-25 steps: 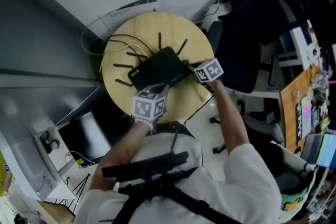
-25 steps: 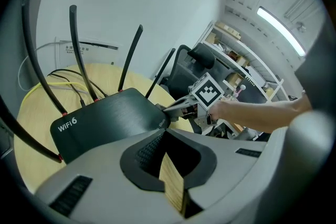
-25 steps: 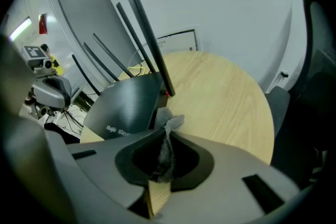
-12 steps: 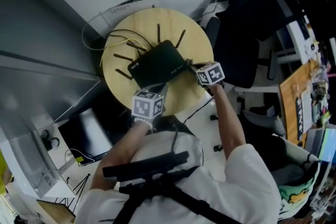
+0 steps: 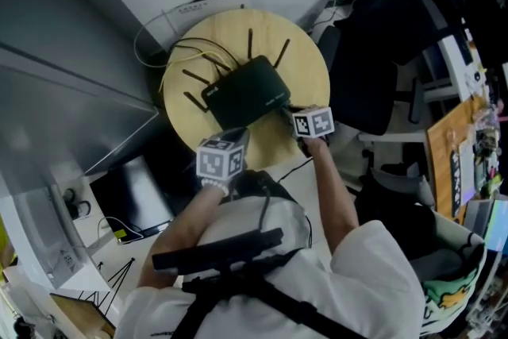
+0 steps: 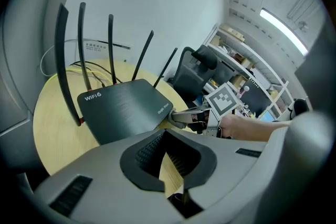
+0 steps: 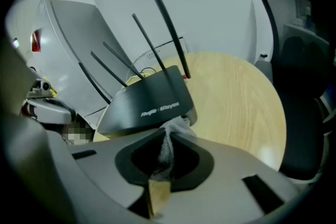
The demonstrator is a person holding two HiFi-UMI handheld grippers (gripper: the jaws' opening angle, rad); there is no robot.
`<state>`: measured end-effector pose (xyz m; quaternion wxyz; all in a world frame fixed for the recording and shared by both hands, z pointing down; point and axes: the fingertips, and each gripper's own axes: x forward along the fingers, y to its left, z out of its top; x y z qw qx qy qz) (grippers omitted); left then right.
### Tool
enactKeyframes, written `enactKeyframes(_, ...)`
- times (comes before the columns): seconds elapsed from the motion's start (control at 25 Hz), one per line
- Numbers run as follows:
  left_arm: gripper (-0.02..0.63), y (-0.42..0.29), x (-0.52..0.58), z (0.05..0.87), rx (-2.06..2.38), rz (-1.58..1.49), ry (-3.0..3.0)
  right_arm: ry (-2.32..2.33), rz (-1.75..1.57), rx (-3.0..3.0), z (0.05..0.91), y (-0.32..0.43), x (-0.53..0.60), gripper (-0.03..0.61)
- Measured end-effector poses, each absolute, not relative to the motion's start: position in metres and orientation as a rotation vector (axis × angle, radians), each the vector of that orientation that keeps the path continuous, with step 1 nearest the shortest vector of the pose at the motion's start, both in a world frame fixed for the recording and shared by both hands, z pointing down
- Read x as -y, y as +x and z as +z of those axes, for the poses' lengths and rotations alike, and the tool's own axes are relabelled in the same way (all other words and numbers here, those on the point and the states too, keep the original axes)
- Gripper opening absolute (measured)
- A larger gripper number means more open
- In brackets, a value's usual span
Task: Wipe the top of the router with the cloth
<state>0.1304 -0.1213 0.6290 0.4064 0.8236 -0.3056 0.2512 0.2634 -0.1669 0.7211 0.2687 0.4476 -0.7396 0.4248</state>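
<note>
Seeing black WIFI6 router (image 5: 246,91) mid round wooden worktop (image 5: 308,59), antennas (image 5: 250,44) upright along far side. Gripping grey cloth (image 7: 176,124) with right gripper (image 5: 287,112), jaws clamped on it, cloth touching router's near right edge. Holding left gripper (image 5: 236,135) just beside router's near edge, jaws closed, nothing between.
</note>
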Motion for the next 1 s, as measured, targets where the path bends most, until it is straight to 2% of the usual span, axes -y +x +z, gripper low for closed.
enactKeyframes(0.56, -0.009, 0.073, 0.094, 0.635, 0.879, 0.591, 1.994, 1.006, 1.138, 2.099, 0.711, 0.152, 0.127, 0.038)
enactKeyframes(1.0, -0.009, 0.041, 0.079, 0.639, 0.918, 0.587, 1.971, 0.921, 1.111, 2.105, 0.714, 0.097, 0.106, 0.038)
